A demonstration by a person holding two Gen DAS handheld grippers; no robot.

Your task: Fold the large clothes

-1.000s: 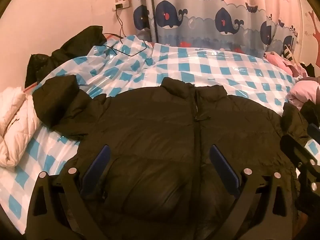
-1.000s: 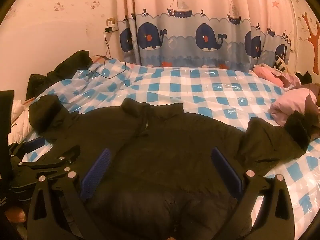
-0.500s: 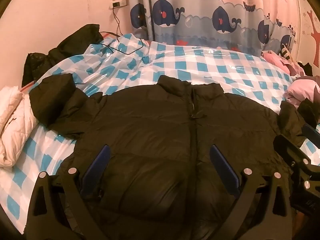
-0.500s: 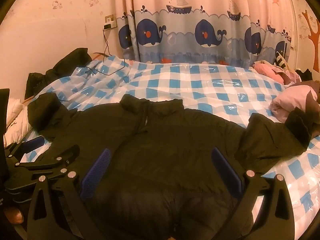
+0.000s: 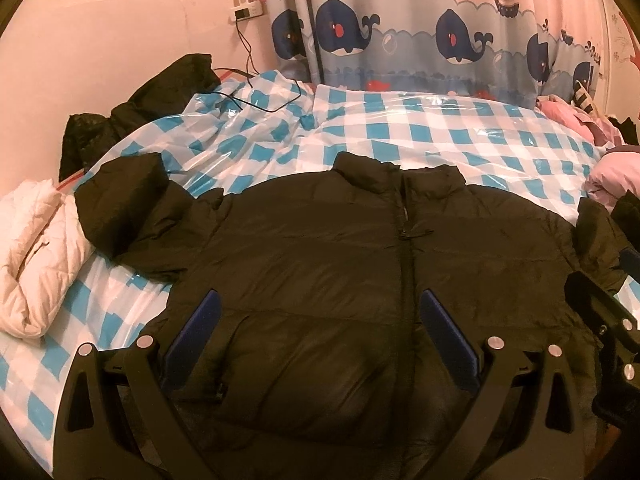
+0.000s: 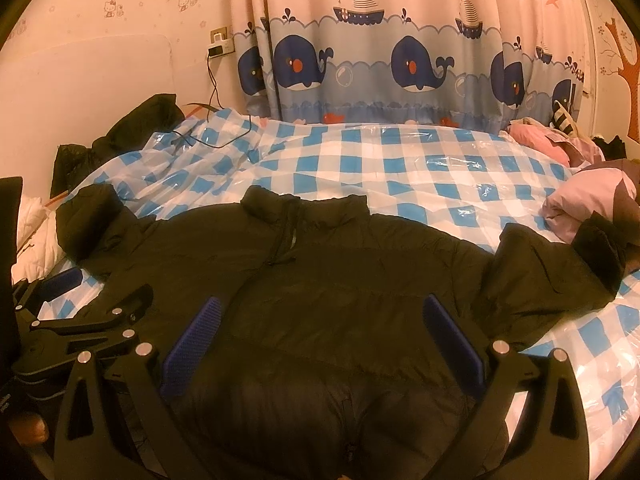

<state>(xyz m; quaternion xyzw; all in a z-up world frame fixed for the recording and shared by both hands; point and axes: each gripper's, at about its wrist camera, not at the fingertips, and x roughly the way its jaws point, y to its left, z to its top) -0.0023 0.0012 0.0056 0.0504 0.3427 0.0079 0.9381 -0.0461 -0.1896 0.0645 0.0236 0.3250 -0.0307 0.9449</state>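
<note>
A black puffer jacket (image 5: pixel 328 264) lies front up and zipped on the bed, collar away from me, sleeves spread left and right. It also shows in the right wrist view (image 6: pixel 352 280). My left gripper (image 5: pixel 320 320) is open, above the jacket's lower left half. My right gripper (image 6: pixel 320 328) is open, above the lower right half. Each gripper shows at the edge of the other's view. Neither holds anything.
The bed has a blue and white checked plastic cover (image 5: pixel 440 128). A white quilted garment (image 5: pixel 36 264) lies at the left edge, a black garment (image 5: pixel 152 100) at the back left, pink clothes (image 6: pixel 588 196) at the right. A whale curtain (image 6: pixel 400 60) hangs behind.
Both grippers have tilted up and drawn back slightly, so the jacket sits a little lower in both views. The jacket has not moved.
</note>
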